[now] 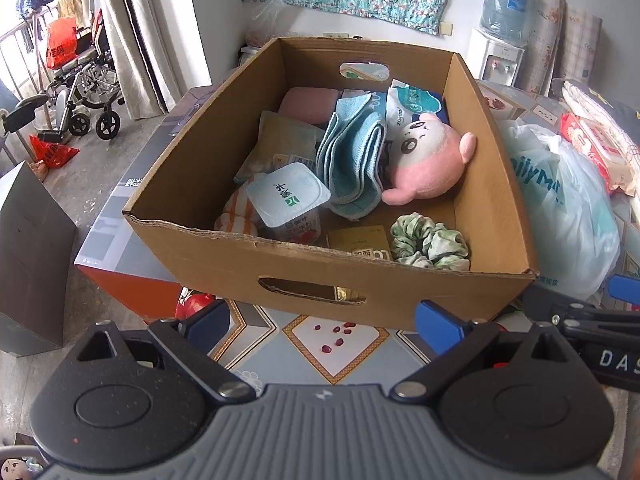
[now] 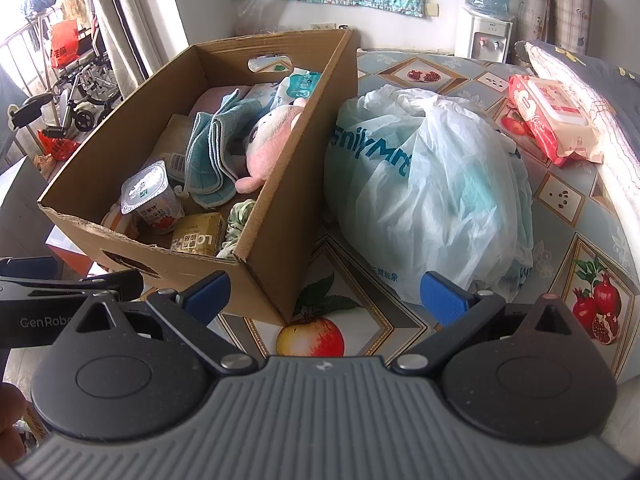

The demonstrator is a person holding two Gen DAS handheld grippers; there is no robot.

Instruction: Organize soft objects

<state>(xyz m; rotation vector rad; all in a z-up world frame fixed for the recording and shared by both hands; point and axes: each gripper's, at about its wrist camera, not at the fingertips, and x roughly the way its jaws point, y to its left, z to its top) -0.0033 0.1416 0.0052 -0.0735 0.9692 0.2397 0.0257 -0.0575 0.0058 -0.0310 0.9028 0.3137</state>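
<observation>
While both tools hang short of the cardboard box (image 1: pixel 320 276), the left gripper (image 1: pixel 324 324) and the right gripper (image 2: pixel 324 294) each have their blue pads spread wide with nothing between them. The soft things lie inside the box, which sits on the patterned table (image 2: pixel 568 216): a pink plush toy (image 1: pixel 426 160) leans against the right wall, a folded blue towel (image 1: pixel 352 156) touches it on the left, and a green scrunchie (image 1: pixel 430 242) rests in the near right corner. All three look light and yielding, so they should squash under the pads rather than slip. The plush is probably best taken across its round body or by one stubby ear; the towel through the thick stack of its folds, since a single layer would likely unfurl; the scrunchie across its bunched ring. Mixed among them are a sealed yogurt cup (image 1: pixel 288 198) (thin foil lid, easily dented) and a yellow carton (image 1: pixel 362 242), both stiffer and better avoided. A white plastic bag (image 2: pixel 432 192) bulges just beside the box
</observation>
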